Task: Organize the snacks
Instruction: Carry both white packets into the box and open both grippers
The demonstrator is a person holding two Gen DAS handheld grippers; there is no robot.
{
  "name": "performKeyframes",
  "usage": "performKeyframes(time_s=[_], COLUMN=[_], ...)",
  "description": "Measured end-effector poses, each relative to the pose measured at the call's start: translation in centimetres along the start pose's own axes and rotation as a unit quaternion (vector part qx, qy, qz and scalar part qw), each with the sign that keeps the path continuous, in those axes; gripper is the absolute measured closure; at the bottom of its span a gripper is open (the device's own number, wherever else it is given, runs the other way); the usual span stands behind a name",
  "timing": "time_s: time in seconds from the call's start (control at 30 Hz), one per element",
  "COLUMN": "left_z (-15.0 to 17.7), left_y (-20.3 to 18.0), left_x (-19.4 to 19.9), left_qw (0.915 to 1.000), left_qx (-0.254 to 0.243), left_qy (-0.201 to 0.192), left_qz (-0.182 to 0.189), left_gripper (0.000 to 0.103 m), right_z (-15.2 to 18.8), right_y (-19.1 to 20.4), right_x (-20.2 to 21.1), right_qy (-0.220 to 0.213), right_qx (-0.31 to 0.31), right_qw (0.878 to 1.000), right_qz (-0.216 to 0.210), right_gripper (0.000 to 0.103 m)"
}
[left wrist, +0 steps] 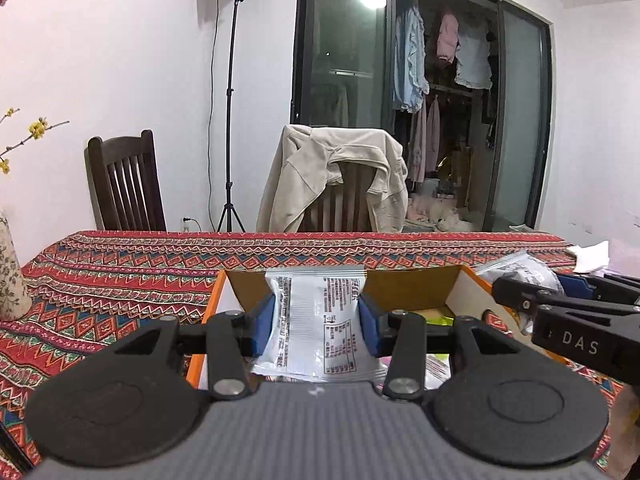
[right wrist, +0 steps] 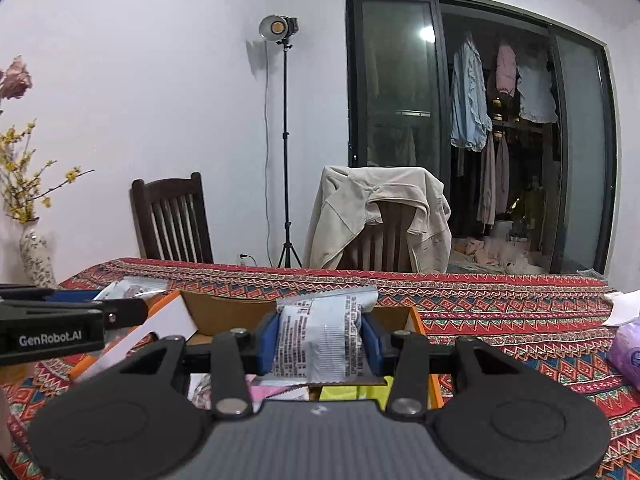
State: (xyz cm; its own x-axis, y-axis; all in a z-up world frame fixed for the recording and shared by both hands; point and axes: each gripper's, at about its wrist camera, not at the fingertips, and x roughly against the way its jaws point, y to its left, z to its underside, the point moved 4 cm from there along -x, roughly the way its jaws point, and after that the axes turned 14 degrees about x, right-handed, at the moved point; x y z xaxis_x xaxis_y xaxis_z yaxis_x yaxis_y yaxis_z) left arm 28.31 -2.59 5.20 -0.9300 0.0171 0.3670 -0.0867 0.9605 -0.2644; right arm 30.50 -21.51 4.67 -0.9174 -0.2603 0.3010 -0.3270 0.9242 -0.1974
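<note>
My left gripper (left wrist: 317, 318) is shut on a silver snack packet (left wrist: 316, 320) with dark red print, held upright above an orange cardboard box (left wrist: 472, 292). The right gripper shows at that view's right edge (left wrist: 560, 300). In the right wrist view my right gripper (right wrist: 320, 342) is shut on a second silver packet (right wrist: 320, 340), also over the orange box (right wrist: 420, 328). Pink and yellow-green packets (right wrist: 348, 392) lie inside the box below it. The left gripper (right wrist: 100, 312) reaches in from the left, holding its packet (right wrist: 132, 286).
The box sits on a table with a red patterned cloth (left wrist: 120, 280). A flowered vase (right wrist: 36, 256) stands at the left. A purple pack (right wrist: 628, 352) and white paper (right wrist: 624, 308) lie at the right. Two chairs (right wrist: 172, 220), one draped with a beige jacket (right wrist: 380, 216), stand behind the table.
</note>
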Motion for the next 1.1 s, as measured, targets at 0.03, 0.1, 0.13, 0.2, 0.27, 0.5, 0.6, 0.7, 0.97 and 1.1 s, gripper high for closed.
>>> performKeyframes(time_s=[0.03,0.1,0.13,0.2,0.27,0.5,0.6,0.7,0.97,1.1], left_z=[0.0,0.0,0.3,0.5,0.9,2.0,2.1,2.0,1.8,1.7], left_y=[0.1,0.4,0.5,0.8,1.2,2.0,2.2,2.3,2.9,3.0], left_x=[-0.5,-1.5,-1.9,-2.6,-3.1,-4.4,-4.1,-3.5,-3.3,-3.2], left_qw=[1.0000,1.0000,1.0000,0.9999,0.9999,0.9998,0.9999,0.9998,0.9994,0.9992], left_qx=[0.000,0.000,0.002,0.005,0.003,0.003,0.006,0.010,0.027,0.032], left_qy=[0.001,0.002,0.004,0.009,0.006,0.019,0.011,-0.015,-0.019,-0.017], left_qz=[-0.002,-0.007,-0.009,-0.011,-0.012,-0.004,-0.002,-0.009,-0.013,-0.015], left_gripper=[0.058,0.058,0.058,0.058,0.058,0.053,0.025,0.000,0.000,0.000], right_z=[0.1,0.5,0.8,1.4,1.9,3.4,3.9,4.1,4.4,4.3], right_y=[-0.1,-0.3,-0.3,-0.3,-0.4,-0.3,-0.3,-0.3,-0.1,-0.1], right_x=[-0.5,-1.3,-1.6,-2.3,-2.8,-4.0,-4.3,-4.1,-4.1,-3.8], right_qy=[0.001,0.003,0.005,0.005,0.009,0.034,0.043,0.041,0.046,0.043], right_qx=[-0.002,-0.002,-0.001,0.002,0.002,-0.006,-0.015,-0.016,-0.010,-0.012], right_qw=[1.000,1.000,1.000,1.000,1.000,0.999,0.998,0.999,0.999,0.999], right_qz=[0.002,0.005,0.005,0.006,0.003,-0.025,-0.034,-0.030,-0.020,-0.015], right_gripper=[0.061,0.061,0.061,0.061,0.061,0.059,0.025,0.000,0.000,0.000])
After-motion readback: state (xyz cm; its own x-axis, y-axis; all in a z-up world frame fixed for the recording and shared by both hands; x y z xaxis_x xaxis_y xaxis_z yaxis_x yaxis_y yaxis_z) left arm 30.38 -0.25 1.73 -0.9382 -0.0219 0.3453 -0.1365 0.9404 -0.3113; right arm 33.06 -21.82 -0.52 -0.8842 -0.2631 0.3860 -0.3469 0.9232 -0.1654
